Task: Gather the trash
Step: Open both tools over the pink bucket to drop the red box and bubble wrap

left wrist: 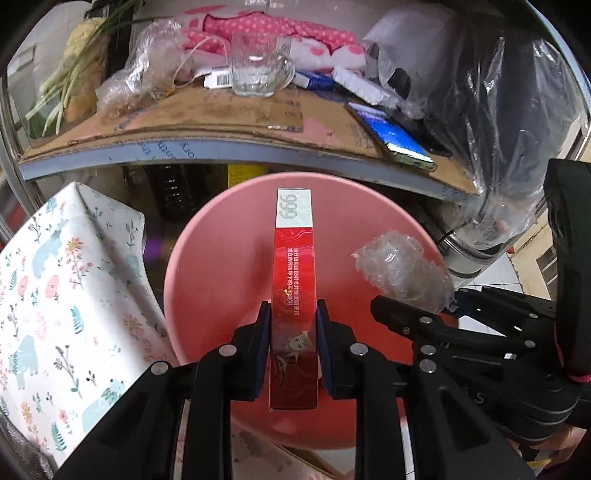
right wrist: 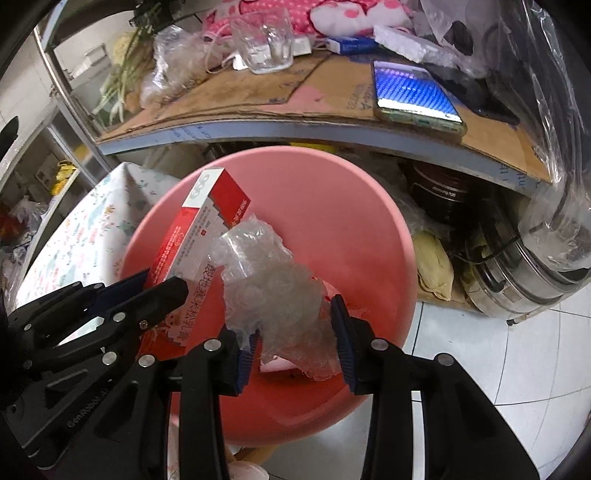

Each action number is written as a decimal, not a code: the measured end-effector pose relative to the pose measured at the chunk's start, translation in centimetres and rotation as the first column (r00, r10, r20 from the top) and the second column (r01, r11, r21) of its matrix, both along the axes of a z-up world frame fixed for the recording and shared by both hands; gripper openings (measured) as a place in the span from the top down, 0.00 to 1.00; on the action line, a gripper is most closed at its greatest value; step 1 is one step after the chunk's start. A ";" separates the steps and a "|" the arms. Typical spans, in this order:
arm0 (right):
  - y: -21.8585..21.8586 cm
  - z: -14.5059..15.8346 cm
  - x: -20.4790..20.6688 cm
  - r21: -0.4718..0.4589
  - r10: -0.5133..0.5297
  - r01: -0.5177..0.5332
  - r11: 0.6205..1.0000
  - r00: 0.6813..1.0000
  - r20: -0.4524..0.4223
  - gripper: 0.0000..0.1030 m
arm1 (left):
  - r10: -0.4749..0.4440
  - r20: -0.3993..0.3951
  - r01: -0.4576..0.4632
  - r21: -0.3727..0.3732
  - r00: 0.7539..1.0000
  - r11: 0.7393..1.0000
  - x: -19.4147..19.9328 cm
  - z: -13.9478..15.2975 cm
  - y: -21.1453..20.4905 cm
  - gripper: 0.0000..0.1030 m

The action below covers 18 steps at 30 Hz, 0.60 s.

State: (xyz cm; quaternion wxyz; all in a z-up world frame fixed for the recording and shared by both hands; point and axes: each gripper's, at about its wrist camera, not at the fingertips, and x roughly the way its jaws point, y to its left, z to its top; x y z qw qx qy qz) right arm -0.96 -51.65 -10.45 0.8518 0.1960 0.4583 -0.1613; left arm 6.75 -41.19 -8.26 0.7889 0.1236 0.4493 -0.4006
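My left gripper [left wrist: 293,314] is shut on a red and white "999" carton [left wrist: 294,273] and holds it over the pink basin [left wrist: 207,258]. The carton [right wrist: 207,225] and the left gripper [right wrist: 162,286] also show at the left of the right wrist view. My right gripper [right wrist: 295,325] is shut on a crumpled wad of clear bubble wrap [right wrist: 273,280], held over the pink basin [right wrist: 369,229]. In the left wrist view the wad [left wrist: 402,273] sticks out of the right gripper [left wrist: 406,310] at the right.
A cardboard-covered shelf [left wrist: 221,114] stands above the basin with a glass mug [left wrist: 255,66], a phone [left wrist: 391,136], clear plastic bags [left wrist: 147,70] and pink spotted cloth [left wrist: 277,29]. A floral cloth-covered box [left wrist: 66,295] stands left. A steel pot [right wrist: 517,280] stands right on white floor tiles.
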 end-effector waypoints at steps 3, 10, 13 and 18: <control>-0.1 -0.2 0.3 -0.015 0.000 0.000 1.000 1.000 -0.006 0.61 | 0.014 -0.009 -0.014 0.005 1.000 1.000 0.4 -0.5 -0.1 0.76; 0.2 -0.1 0.5 -0.034 0.014 -0.014 0.999 1.000 -0.011 0.54 | 0.037 -0.031 -0.037 -0.003 0.999 0.999 1.0 -0.7 0.4 0.64; 0.4 0.2 0.4 -0.038 0.021 -0.022 0.999 1.000 -0.003 0.50 | 0.049 -0.033 -0.050 -0.024 0.998 0.998 1.1 -0.1 1.0 0.59; 0.8 0.9 0.3 -0.047 0.030 -0.029 0.998 1.000 0.011 0.49 | 0.063 -0.025 -0.064 -0.051 0.998 0.997 0.9 1.2 2.0 0.52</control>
